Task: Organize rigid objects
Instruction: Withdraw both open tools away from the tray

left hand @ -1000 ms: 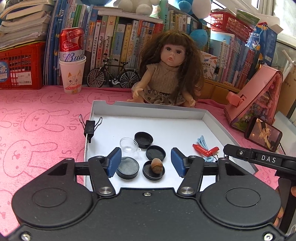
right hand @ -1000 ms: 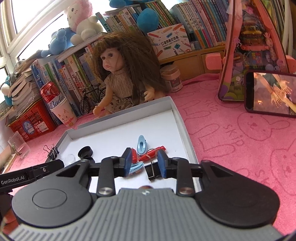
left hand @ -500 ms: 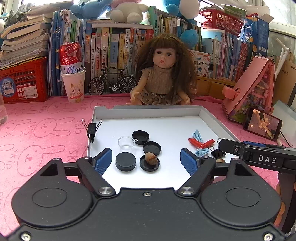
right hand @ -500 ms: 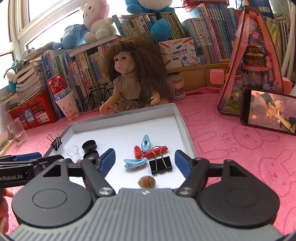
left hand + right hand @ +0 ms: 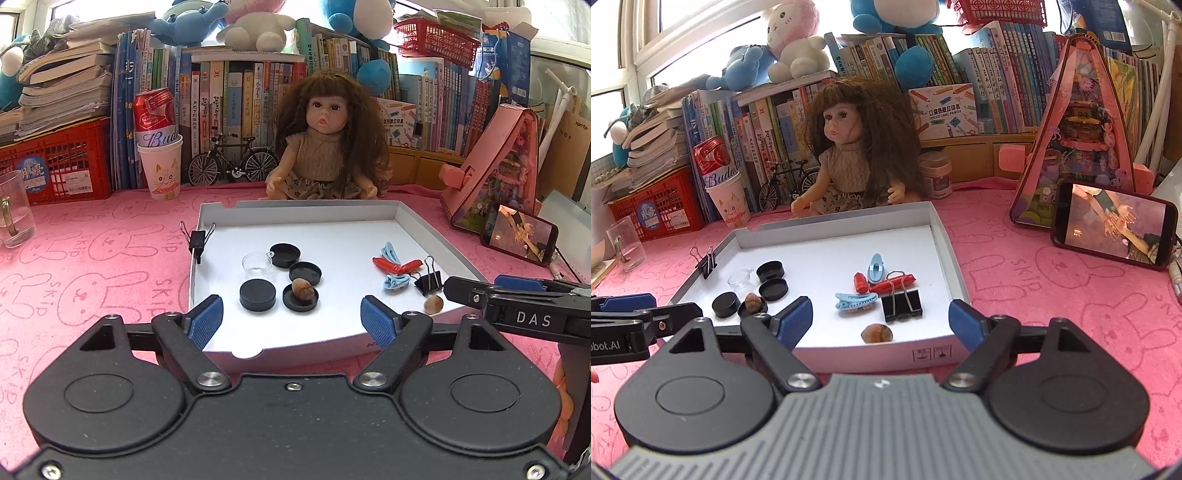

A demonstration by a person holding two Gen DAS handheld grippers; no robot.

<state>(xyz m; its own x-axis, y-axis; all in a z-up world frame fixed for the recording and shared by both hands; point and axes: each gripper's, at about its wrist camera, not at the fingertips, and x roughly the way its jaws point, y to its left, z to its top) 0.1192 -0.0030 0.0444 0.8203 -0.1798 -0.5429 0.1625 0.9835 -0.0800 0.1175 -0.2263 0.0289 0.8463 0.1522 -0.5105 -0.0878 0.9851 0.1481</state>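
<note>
A white tray (image 5: 436, 236) (image 5: 942, 236) lies on the pink cloth. At its left are several black caps (image 5: 257, 294) (image 5: 726, 304), a clear cup (image 5: 256, 262) and a snail shell (image 5: 303, 288) in one cap. At its right lie blue clips (image 5: 855, 300), red clips (image 5: 894, 282), a black binder clip (image 5: 901, 303) and a second shell (image 5: 876, 333) (image 5: 433, 305). My left gripper (image 5: 293, 323) is open and empty at the tray's near edge. My right gripper (image 5: 881, 319) is open and empty just short of the second shell.
A binder clip (image 5: 197, 238) is clamped on the tray's left wall. A doll (image 5: 325, 147), a toy bicycle (image 5: 232, 162), a can in a paper cup (image 5: 159, 147) and books stand behind. A phone (image 5: 519, 234) and a pink toy house (image 5: 1078, 133) are right; a glass (image 5: 13, 210) is left.
Both grippers opened wide and drew back from the tray. The right gripper let go of the black binder clip, which now lies in the tray.
</note>
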